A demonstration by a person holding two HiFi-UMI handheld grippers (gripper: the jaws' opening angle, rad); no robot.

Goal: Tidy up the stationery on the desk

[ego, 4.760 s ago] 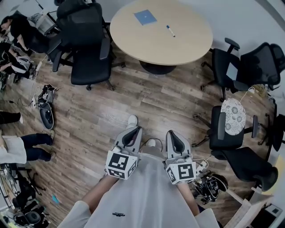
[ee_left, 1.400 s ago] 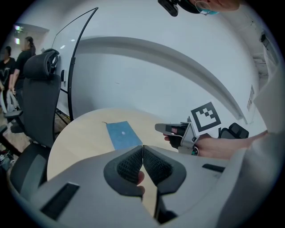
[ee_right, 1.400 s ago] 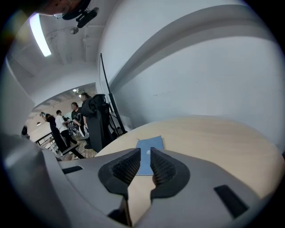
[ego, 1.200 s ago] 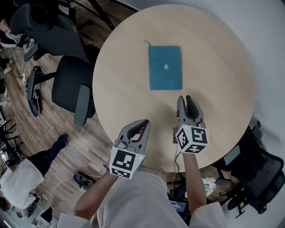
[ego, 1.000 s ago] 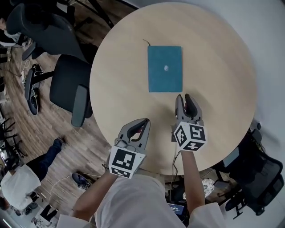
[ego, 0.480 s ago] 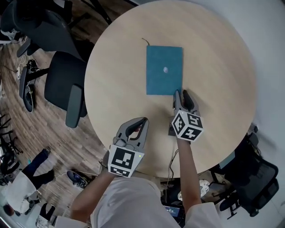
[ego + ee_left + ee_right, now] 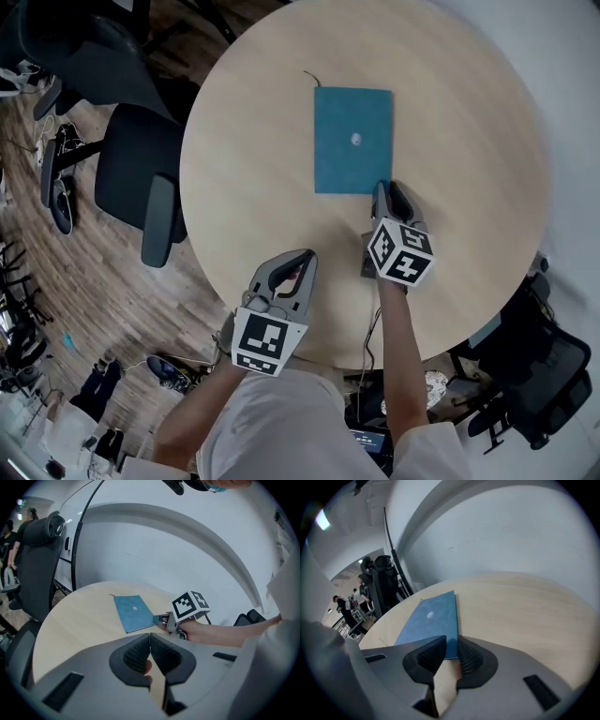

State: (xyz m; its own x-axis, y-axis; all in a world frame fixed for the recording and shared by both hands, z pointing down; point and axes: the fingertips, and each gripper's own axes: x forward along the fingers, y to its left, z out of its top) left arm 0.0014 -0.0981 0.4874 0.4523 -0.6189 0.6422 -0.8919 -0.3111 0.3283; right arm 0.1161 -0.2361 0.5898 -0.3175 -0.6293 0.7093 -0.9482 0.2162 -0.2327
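A blue notebook [image 7: 352, 139] lies flat on the round wooden table [image 7: 469, 169], with a small white spot on its cover. My right gripper [image 7: 390, 189] reaches to the notebook's near right corner; its jaws stand a little apart, open, with that corner [image 7: 451, 641] between them. From the left gripper view the same notebook [image 7: 133, 612] and the right gripper [image 7: 161, 618] at its corner show ahead. My left gripper [image 7: 298, 261] hovers over the table's near side, shut and empty [image 7: 150, 637].
Black office chairs [image 7: 141, 178] stand left of the table, another [image 7: 539, 375] at the lower right. A white curved wall [image 7: 187, 550] rises behind the table. People sit far off on the left [image 7: 344, 606].
The person has walked up to the table. Over the last second my right gripper slid forward to the notebook's near right corner. My left gripper has scarcely moved.
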